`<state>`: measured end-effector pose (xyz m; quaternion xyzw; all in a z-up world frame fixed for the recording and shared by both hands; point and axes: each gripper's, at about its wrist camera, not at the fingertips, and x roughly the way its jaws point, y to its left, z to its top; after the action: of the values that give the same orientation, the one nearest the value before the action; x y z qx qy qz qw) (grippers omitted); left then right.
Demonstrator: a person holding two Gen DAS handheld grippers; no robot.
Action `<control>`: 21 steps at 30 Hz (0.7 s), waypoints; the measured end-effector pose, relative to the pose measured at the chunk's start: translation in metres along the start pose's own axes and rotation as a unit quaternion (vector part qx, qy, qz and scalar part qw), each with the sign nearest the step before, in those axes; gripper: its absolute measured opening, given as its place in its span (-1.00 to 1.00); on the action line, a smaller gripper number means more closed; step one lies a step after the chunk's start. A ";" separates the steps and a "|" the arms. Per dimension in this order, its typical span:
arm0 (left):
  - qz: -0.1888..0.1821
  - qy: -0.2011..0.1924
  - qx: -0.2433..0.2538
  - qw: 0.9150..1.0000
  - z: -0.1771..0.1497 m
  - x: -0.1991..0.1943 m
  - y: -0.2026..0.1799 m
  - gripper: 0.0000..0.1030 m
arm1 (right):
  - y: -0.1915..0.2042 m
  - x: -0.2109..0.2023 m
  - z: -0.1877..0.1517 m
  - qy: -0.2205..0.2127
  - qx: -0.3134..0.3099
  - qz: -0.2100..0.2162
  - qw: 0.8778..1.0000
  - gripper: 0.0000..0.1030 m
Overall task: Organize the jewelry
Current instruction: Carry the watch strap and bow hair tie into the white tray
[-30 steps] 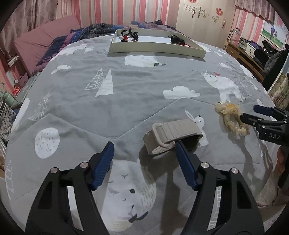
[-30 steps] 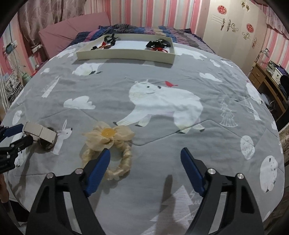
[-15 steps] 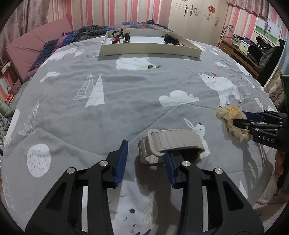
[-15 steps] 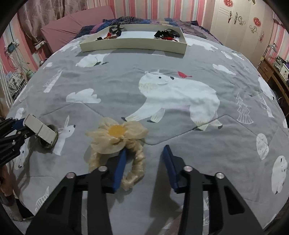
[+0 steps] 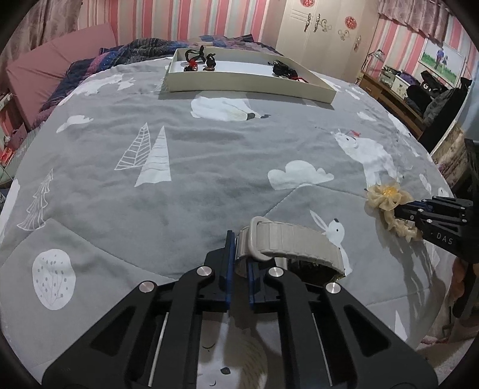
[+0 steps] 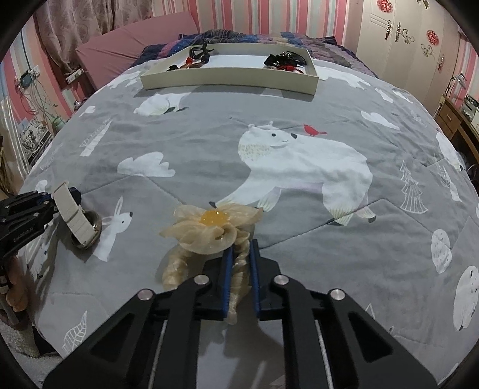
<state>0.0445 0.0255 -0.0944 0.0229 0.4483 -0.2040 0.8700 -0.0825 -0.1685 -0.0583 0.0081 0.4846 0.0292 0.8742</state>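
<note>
Left wrist view, bottom centre of the frame: left gripper [image 5: 239,260] clenched on the near end of a beige watch strap [image 5: 287,244], blue pads pressing the strap from both sides; jaws have just been closing, with the strap between them. Strap loops to the right over a dark watch body [image 5: 311,266], which lies on the grey blanket [image 5: 194,185] beside a printed white rabbit. Right edge of the same frame: right gripper [image 5: 402,209] comes in from the side, tips at a pale yellow hair tie [image 5: 389,206] with a gauzy flower. Right wrist view, bottom centre: right gripper [image 6: 239,260] clenched on the twisted band of the hair tie [image 6: 209,236]; jaws have just been closing, band between the pads. Flower with an orange bead sits just above the fingertips, against the paw of a printed polar bear. Lower left of this frame: left gripper [image 6: 55,200] with the watch strap [image 6: 73,214] pinched at its tip, watch body tilted down onto the blanket [image 6: 299,239]. A person's fingers show at the far left edge, lower down. Farther off, top centre of both frames: a shallow cream tray [image 5: 245,85] [image 6: 227,80] lies on the blanket, well apart from both grippers. In it, small dark and red pieces in two clusters, left and right; too small to tell what kind. Beyond the tray: rumpled dark bedding [image 6: 239,37], pink striped wall [image 5: 179,18], white wardrobe [image 6: 404,39] at upper right.
</note>
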 end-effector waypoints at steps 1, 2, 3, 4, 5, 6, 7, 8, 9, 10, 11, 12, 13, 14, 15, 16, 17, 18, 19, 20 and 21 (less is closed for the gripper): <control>0.001 -0.002 -0.001 1.000 0.000 0.000 0.000 -0.93 | 0.000 0.000 0.000 0.000 0.000 0.000 1.000 -0.79; 0.001 -0.003 -0.002 1.000 0.001 -0.001 0.000 -0.93 | 0.000 0.000 0.001 -0.002 -0.001 0.002 1.000 -0.80; -0.002 -0.005 -0.005 1.000 0.002 -0.002 0.000 -0.94 | 0.000 0.000 0.002 -0.002 -0.001 0.003 1.000 -0.80; -0.004 -0.007 -0.007 1.000 0.003 -0.004 0.000 -0.95 | 0.000 0.000 0.002 -0.003 -0.001 0.004 1.000 -0.80; -0.006 -0.010 -0.011 1.000 0.004 -0.006 0.001 -0.95 | -0.001 0.000 0.003 -0.005 0.001 0.006 1.000 -0.81; -0.008 -0.013 -0.014 1.000 0.007 -0.008 0.002 -0.95 | -0.003 -0.001 0.004 -0.008 0.004 0.007 1.000 -0.81; -0.010 -0.015 -0.017 1.000 0.009 -0.010 0.002 -0.96 | -0.005 -0.001 0.007 -0.011 0.007 0.009 1.000 -0.81; -0.011 -0.016 -0.018 1.000 0.012 -0.011 0.002 -0.96 | -0.007 -0.001 0.009 -0.011 0.010 0.010 1.000 -0.81; -0.011 -0.018 -0.017 1.000 0.015 -0.012 0.001 -0.96 | -0.008 -0.001 0.010 -0.012 0.011 0.011 1.000 -0.81; -0.009 -0.020 -0.017 1.000 0.017 -0.013 0.000 -0.96 | -0.010 -0.001 0.013 -0.014 0.012 0.013 1.000 -0.82; -0.007 -0.022 -0.015 1.000 0.020 -0.014 -0.002 -0.96 | -0.011 -0.001 0.016 -0.016 0.011 0.014 1.000 -0.82; -0.005 -0.026 -0.013 1.000 0.024 -0.015 -0.004 -0.96 | -0.011 -0.001 0.018 -0.017 0.011 0.016 1.000 -0.82; -0.004 -0.028 -0.011 1.000 0.026 -0.016 -0.005 -0.96 | -0.013 -0.001 0.022 -0.019 0.011 0.018 1.000 -0.82; 0.000 -0.029 -0.008 1.000 0.031 -0.016 -0.007 -0.97 | -0.014 -0.001 0.026 -0.021 0.012 0.019 1.000 -0.82; 0.003 -0.030 -0.005 1.000 0.036 -0.016 -0.008 -0.97 | -0.015 0.000 0.028 -0.022 0.012 0.019 0.999 -0.82; 0.006 -0.032 -0.004 0.999 0.039 -0.017 -0.008 -0.97 | -0.017 -0.001 0.034 -0.026 0.012 0.018 0.999 -0.82; 0.009 -0.033 -0.002 0.999 0.044 -0.017 -0.008 -0.97 | -0.019 -0.002 0.039 -0.031 0.012 0.017 0.999 -0.82; 0.013 -0.036 0.000 0.999 0.051 -0.018 -0.008 -0.97 | -0.021 -0.002 0.043 -0.035 0.013 0.015 0.999 -0.82; 0.014 -0.038 0.001 0.999 0.058 -0.019 -0.008 -0.97 | -0.023 -0.003 0.050 -0.040 0.014 0.014 0.999 -0.82; 0.015 -0.039 0.002 0.999 0.064 -0.020 -0.007 -0.97 | -0.025 -0.004 0.057 -0.046 0.013 0.012 0.999 -0.82; 0.016 -0.042 0.002 0.999 0.074 -0.021 -0.007 -0.97 | -0.027 -0.006 0.063 -0.051 0.013 0.010 0.999 -0.82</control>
<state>0.0879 0.0100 -0.0326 0.0235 0.4105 -0.1920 0.8911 -0.0305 -0.1950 -0.0210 0.0253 0.4399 0.0311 0.8971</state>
